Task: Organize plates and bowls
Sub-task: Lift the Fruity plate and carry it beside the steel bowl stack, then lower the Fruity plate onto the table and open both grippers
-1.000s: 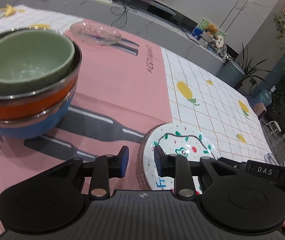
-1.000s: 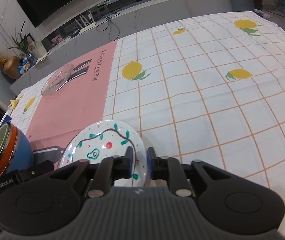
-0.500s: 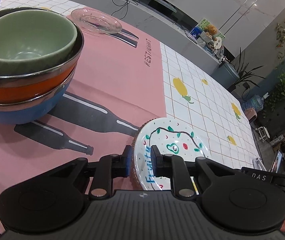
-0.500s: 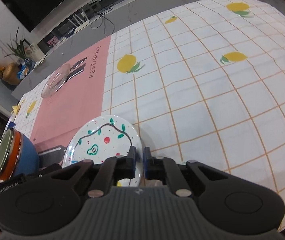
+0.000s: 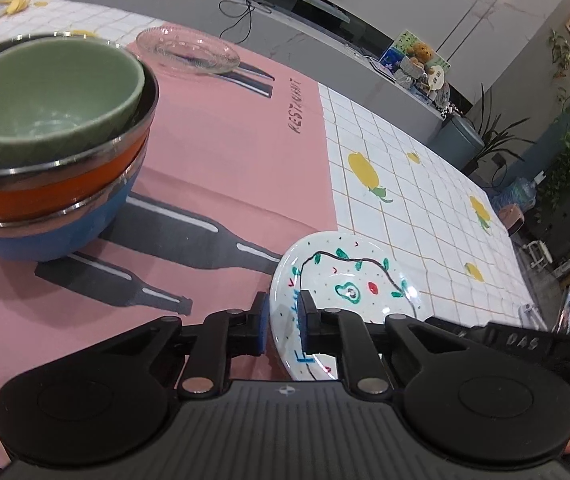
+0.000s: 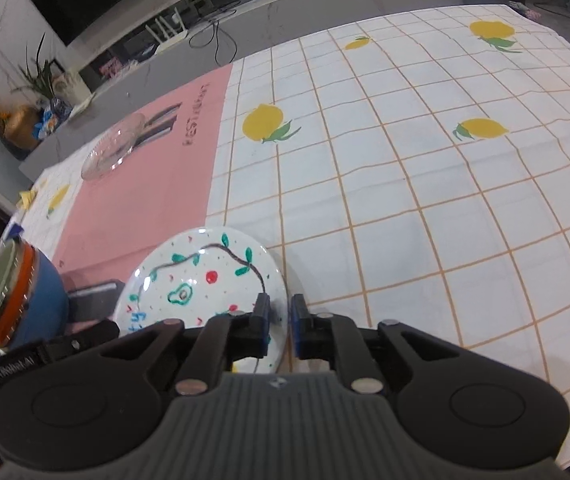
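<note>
A white plate (image 5: 349, 280) painted with an avocado and green leaves lies where the pink mat meets the checked cloth. My left gripper (image 5: 283, 312) straddles its left rim, one finger outside and one on the plate's face. Its jaws are closing and press the rim. My right gripper (image 6: 281, 316) straddles the right rim of the plate (image 6: 205, 276). Those jaws are opening, with a thin gap at the outer pad. To the left stands a bowl stack: a green bowl (image 5: 53, 92) in an orange one (image 5: 45, 196) in a blue one (image 5: 45, 240). A clear glass plate (image 5: 189, 50) lies at the far side.
The pink mat (image 5: 225, 160) with bottle prints covers the left half of the table. The lemon-print checked cloth (image 6: 405, 200) stretches to the right. The bowl stack (image 6: 17, 292) and glass plate (image 6: 113, 148) also show in the right wrist view. A grey counter (image 5: 325, 40) runs behind.
The left jaws have narrowed onto the plate's left rim. The right jaws went nearly shut on the right rim, then parted slightly. The bowls and the glass plate stay put.
</note>
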The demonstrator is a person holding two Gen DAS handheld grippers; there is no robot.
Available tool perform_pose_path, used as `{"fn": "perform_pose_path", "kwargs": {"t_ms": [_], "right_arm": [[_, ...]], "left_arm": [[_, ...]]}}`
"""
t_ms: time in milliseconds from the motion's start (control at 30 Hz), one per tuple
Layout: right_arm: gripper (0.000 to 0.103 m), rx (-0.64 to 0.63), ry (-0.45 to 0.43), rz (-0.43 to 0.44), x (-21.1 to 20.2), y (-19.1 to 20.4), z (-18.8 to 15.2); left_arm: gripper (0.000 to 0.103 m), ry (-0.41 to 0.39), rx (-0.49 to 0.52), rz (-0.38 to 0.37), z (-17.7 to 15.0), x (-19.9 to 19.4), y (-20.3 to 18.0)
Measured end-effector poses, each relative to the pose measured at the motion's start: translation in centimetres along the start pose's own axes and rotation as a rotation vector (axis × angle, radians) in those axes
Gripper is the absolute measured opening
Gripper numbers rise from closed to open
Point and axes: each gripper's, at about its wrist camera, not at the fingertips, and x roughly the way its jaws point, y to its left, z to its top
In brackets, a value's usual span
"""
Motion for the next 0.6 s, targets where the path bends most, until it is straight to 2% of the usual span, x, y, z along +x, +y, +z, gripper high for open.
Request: {"fn": "perform_pose_path", "kwargs": {"t_ms": [133, 200, 300, 367, 467, 600], "right_arm": [[0.024, 0.022, -0.039, 0.005, -0.7, -0.1, 0.3], [0.025, 0.019, -0.042, 0.014, -0.9, 0.0, 0.4], [0.033, -0.009, -0.049, 0.020, -1.1, 0.8, 0.4], [0.038, -0.038, -0.062, 0.014, -1.2, 1.5, 0.6], [0.039, -0.068, -0.075, 0.015, -1.2, 2.6, 0.8], [0.039, -0.108, -0.077, 0.031, -0.7, 4.1, 1.3]], "left_arm": [[0.017, -0.017, 0.065, 0.048, 0.4, -0.7, -1.0], [0.018, -0.021, 0.105, 0.084, 0.8, -1.1, -1.8], [0.021, -0.024, 0.179, 0.136, 1.3, -1.6, -3.0], [0.022, -0.030, 0.209, 0.127, 2.0, -2.1, -3.6], [0.022, -0.020, 0.216, 0.096, 3.6, -2.6, -4.2], [0.022, 0.001, 0.260, 0.096, 5.9, -2.8, -4.8]]}}
